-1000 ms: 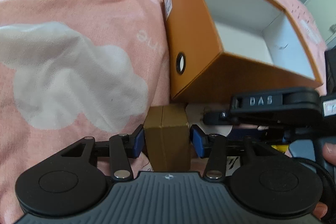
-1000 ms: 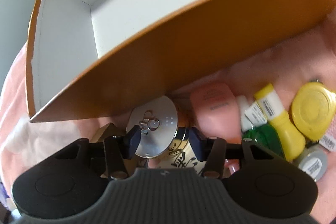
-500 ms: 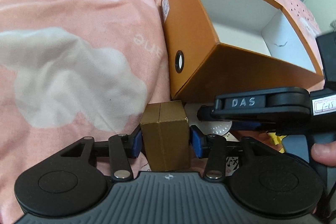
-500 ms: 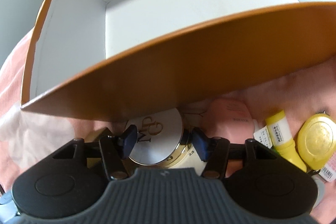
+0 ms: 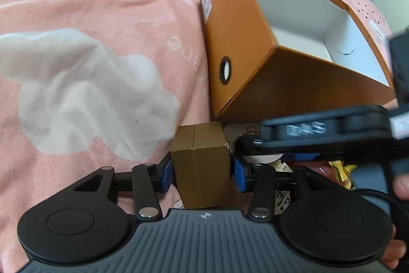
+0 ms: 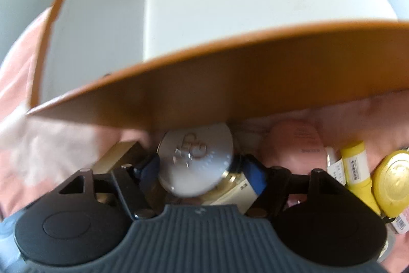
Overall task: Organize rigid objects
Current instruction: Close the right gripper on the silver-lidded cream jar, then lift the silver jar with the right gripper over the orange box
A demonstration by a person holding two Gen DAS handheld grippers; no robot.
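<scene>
beside orange box (image 5: 237, 50), left gripper (image 5: 202, 172) clamping gold carton (image 5: 202, 165), pink bedding (image 5: 89, 47)

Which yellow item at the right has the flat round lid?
The round yellow container at far right; the yellow tube beside it is slim and labelled.

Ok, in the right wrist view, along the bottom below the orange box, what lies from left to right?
Gold carton → silver-lidded round jar → pink bottle → yellow tube → yellow round lid.
</scene>
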